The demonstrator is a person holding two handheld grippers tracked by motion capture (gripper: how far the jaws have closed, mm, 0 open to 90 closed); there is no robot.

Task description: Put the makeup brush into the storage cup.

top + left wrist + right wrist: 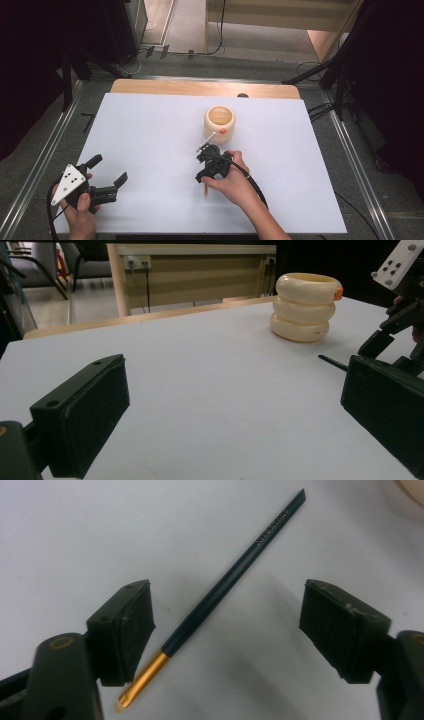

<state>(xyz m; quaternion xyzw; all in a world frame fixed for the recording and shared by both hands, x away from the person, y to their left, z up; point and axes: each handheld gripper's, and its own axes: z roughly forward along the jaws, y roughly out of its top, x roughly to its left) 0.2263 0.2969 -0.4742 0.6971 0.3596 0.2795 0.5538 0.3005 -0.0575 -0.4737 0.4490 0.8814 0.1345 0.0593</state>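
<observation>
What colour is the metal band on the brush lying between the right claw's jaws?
Gold, on the brush, whose handle is dark; clearest in the right gripper view.

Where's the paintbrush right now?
The paintbrush lies flat on the white table, between the open jaws of the right gripper without touching either. In the high view it is just in front of the cream holder.

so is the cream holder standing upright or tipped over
Upright. The cream holder stands on its base on the white table, its open mouth facing up in the high view.
</observation>
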